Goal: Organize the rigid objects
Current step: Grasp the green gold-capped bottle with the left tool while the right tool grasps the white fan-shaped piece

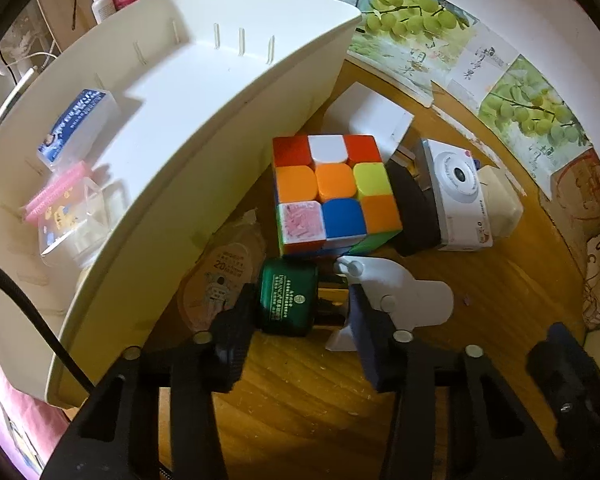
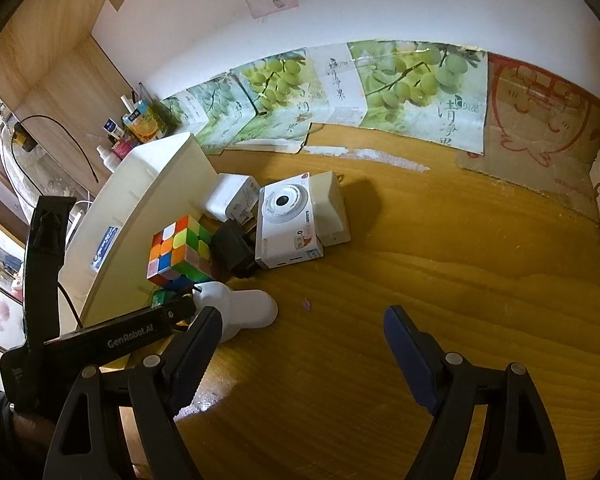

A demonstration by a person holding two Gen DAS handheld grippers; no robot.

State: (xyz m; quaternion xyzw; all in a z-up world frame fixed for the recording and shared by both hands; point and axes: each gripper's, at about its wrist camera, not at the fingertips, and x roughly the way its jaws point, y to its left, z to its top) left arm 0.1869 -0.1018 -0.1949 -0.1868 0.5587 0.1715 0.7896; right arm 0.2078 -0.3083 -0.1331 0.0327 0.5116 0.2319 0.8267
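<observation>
Left gripper (image 1: pixel 300 320) clamped on green box (image 1: pixel 286 300), low on the desk (image 1: pixel 300 400) just outside the bin (image 1: pixel 220 120) long wall; bin lies to its left. Right gripper (image 2: pixel 300 344) jaws apart, empty, farther out.

You're at a home desk, prob. a bedroom corner; wooden desktop (image 2: pixel 440 264), grape-print cartons (image 2: pixel 400 80) along the wall up top; toiletry bottles (image 2: pixel 108 158) upper left.
</observation>
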